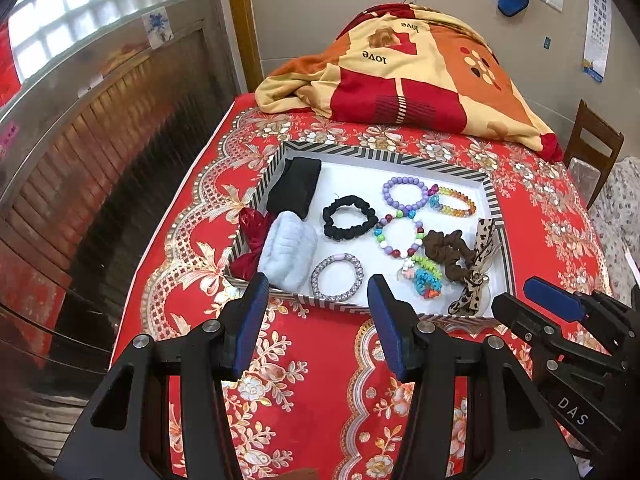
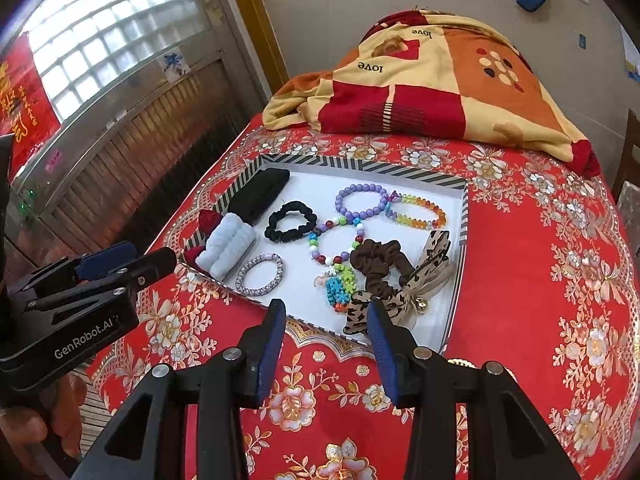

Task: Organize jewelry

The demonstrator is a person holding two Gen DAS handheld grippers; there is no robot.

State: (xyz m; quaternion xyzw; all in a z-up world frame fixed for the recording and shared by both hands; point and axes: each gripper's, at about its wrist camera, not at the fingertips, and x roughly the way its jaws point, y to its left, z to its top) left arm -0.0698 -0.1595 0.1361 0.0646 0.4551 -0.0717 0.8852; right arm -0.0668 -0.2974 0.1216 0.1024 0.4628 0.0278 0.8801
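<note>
Shallow white-floored box tray with black-and-white striped rim sits on a red floral-patterned bed cover; a folded red, orange and cream blanket lies on the cover beyond the tray's far edge. Left gripper, seen side-on in the right view, hovers just short of the tray's near rim, jaws spread wide, nothing between the blue pads; right gripper hovers over the tray's near right corner, jaws likewise wide apart and empty. Contents, all inside the tray: folded black fabric band at the far left; dark red satin bow against the left wall; pale blue fuzzy scrunchie touching the bow; black ruffled scrunchie near centre; silver braided elastic ring by the near rim; purple bead bracelet touching a yellow-orange translucent bead bracelet; multicolour bead bracelet just below them; small bright green, blue and orange bead cluster; brown ruffled scrunchie; leopard-print ribbon bow at the right, touching the brown scrunchie.
</note>
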